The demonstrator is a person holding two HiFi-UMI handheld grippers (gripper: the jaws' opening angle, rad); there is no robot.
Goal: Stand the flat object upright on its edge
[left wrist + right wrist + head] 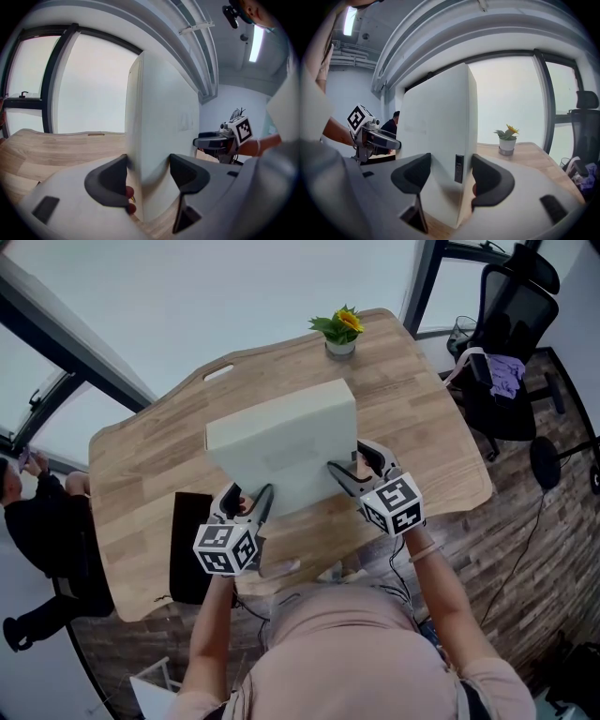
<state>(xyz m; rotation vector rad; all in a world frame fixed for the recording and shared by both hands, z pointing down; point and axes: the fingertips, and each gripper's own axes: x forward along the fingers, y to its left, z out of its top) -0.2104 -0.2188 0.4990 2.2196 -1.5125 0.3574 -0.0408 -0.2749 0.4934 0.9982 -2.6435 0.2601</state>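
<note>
- Closest to the head camera, at 6 o'clock, the person's forearms (211, 634) are reaching over the wooden table (141, 474). The left gripper (253, 500) is clamping the white panel (281, 442) at its 7 o'clock corner and the right gripper (349, 470) at its 5 o'clock corner. The panel is sitting mid-table, close to upright. A potted plant (340, 329) is standing at 12 o'clock just beyond it, so a panel tipping away is likely striking the pot.
- Left gripper view: both pads are pressing the panel's faces low down, with the jaws held wide by its thickness. The tall upper part is going unsupported, so I am judging that an uneven release is risking a topple. Whether the bottom edge is resting on the wood, I cannot tell.
- Right gripper view: the jaws are gripping the opposite end just as wide, one pad sitting beside a dark inset (459, 168) on the narrow side. The faces are looking smooth, so a loosening grip is risking a slide.
</note>
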